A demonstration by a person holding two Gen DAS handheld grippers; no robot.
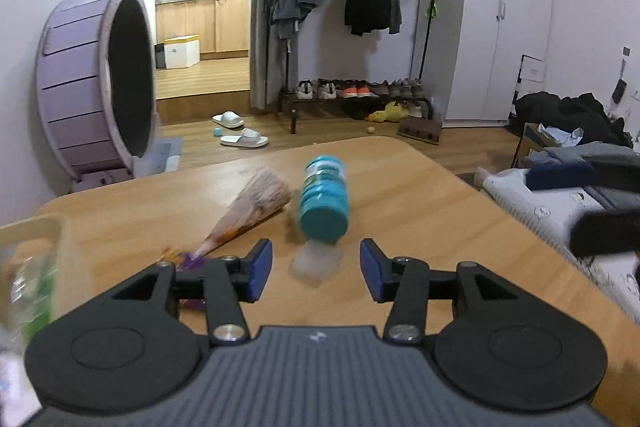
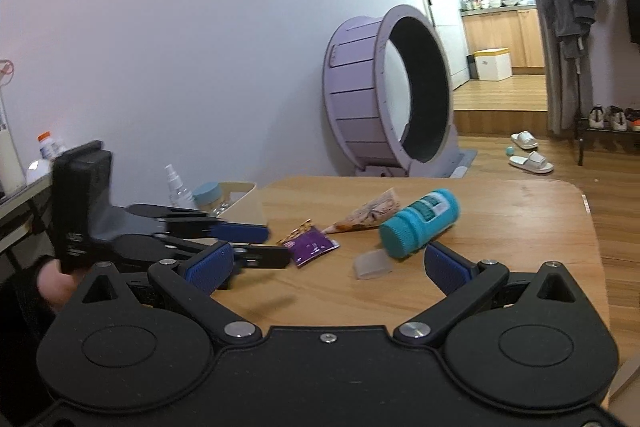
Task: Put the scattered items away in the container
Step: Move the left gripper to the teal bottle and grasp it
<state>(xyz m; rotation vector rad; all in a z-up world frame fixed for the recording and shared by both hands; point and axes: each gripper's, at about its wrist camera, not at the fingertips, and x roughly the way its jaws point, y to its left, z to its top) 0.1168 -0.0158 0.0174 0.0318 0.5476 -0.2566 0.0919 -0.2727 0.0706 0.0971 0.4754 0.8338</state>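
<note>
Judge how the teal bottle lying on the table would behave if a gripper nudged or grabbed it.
The teal bottle lies on its side on the table, so a sideways nudge would probably set it rolling. Its ribbed cap should give the pads some grip. It looks like rigid plastic, likely stiff under a squeeze; its weight cannot be told.

teal bottle (image 2: pixel 419 223) label print too blurred to read, no other legible text
</note>
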